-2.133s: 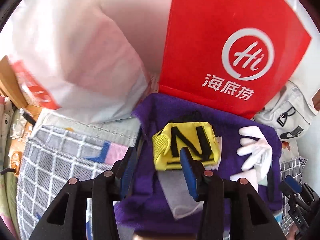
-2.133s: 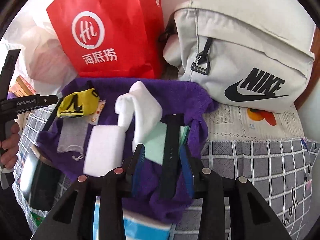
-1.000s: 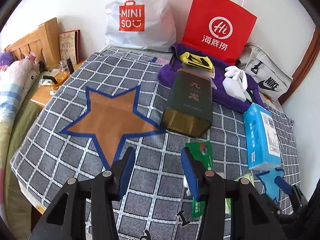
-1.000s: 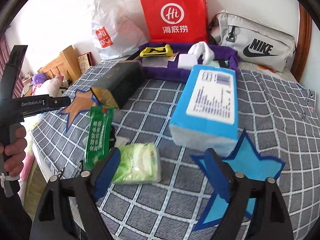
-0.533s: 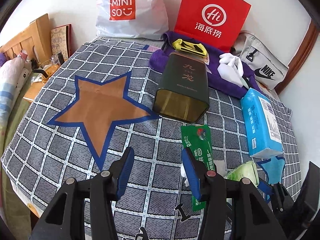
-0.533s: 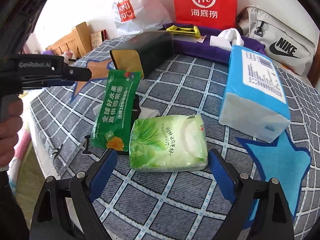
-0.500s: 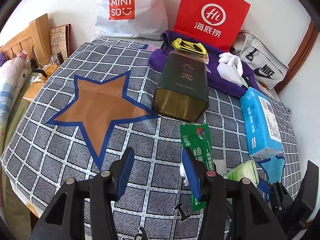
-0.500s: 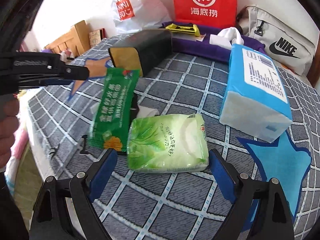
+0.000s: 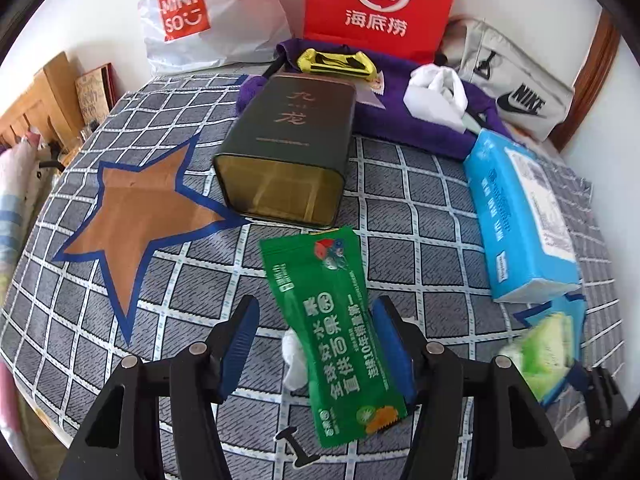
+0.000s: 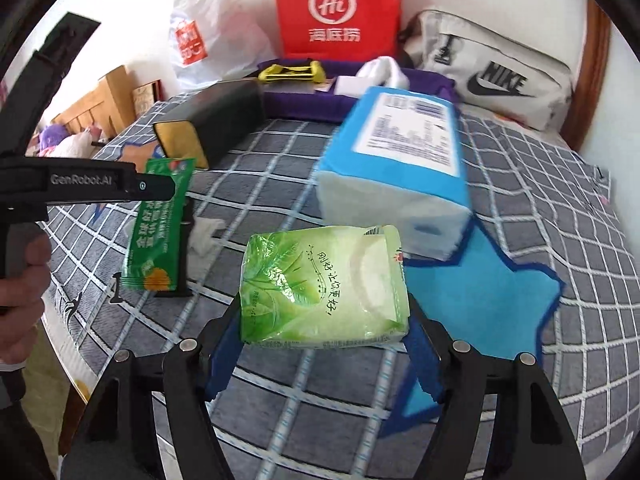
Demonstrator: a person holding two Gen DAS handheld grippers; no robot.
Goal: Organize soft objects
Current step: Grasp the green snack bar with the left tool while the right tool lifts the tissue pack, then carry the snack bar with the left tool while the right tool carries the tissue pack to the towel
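Grippers first: my right gripper (image 10: pixel 324 350) is closing around the light green tissue pack (image 10: pixel 324 288) low in the middle of its view; I can't tell if the pads press it yet. I should squeeze softly and lift straight. My left gripper (image 9: pixel 316 344) is opening, pads apart, with the dark green pouch (image 9: pixel 334 336) between them on the checked bed cover (image 9: pixel 400 208).

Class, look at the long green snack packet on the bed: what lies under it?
Under the green snack packet, a crumpled white tissue pokes out at its left edge, on the grid-patterned bedspread. Whatever lies beneath its middle is covered.
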